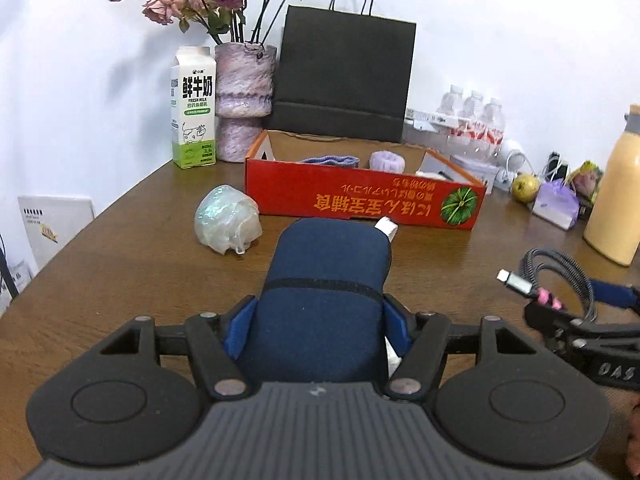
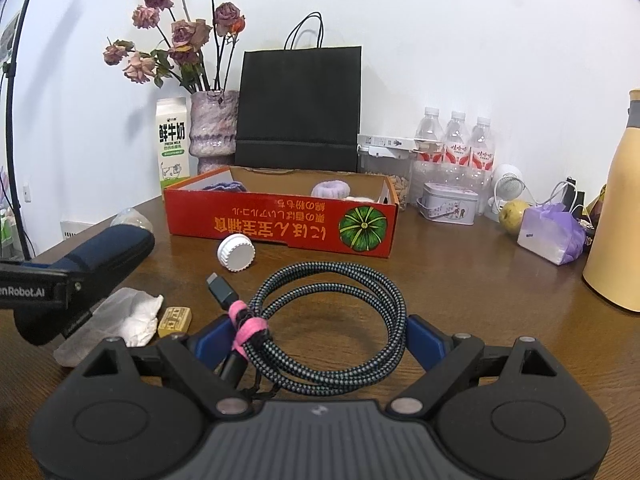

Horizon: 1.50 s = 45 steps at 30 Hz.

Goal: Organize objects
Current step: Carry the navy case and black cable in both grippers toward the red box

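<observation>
The red cardboard box [image 2: 280, 222] sits at twelve o'clock on the tabletop [image 2: 480, 280], light but stiff-walled. The left hand-held gripper [image 1: 318, 312] pinches a navy zip case [image 1: 326, 280], likely firm and light, gripped mid-body. The right hand-held gripper [image 2: 320, 336] clamps a coiled braided cable [image 2: 332, 320], floppy; its pink tie [image 2: 246, 326] is at nine o'clock.
</observation>
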Motion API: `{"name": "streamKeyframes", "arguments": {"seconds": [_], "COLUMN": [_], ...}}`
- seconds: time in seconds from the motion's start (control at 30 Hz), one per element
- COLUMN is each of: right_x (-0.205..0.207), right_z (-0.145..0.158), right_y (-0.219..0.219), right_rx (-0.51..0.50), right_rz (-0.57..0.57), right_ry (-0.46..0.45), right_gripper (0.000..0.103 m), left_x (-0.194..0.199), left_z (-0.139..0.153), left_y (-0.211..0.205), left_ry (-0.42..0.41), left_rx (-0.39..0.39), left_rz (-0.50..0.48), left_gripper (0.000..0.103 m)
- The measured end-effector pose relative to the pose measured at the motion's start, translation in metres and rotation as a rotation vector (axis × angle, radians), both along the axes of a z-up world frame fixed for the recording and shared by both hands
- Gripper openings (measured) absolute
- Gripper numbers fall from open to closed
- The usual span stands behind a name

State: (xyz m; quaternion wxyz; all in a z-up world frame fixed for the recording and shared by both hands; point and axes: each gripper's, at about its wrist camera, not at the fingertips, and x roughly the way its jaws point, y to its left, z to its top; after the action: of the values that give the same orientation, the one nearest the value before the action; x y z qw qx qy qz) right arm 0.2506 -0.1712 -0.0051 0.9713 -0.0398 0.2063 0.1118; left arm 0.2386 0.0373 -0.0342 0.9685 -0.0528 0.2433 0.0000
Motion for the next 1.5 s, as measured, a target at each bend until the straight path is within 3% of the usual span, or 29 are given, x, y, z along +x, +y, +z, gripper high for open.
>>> {"name": "streamKeyframes", "arguments": {"seconds": [0.8, 1.5], "right_x": [-0.011, 0.032], "right_z": [0.017, 0.053], "right_y": [-0.004, 0.008], "right_rx": [0.022, 0.016], "right_rz": [0.038, 0.037], "right_ry": [-0.105, -0.142], "right_gripper": [0.090, 0.090], "left_x": [-0.008, 0.031], "left_z": [0.023, 0.050], "left_y": [-0.024, -0.024], "left_ry": [-0.022, -0.056], "left_rx": [-0.010, -0.018], "left_rz": [0.026, 0.029], "left_gripper": [0.066, 0.066]}}
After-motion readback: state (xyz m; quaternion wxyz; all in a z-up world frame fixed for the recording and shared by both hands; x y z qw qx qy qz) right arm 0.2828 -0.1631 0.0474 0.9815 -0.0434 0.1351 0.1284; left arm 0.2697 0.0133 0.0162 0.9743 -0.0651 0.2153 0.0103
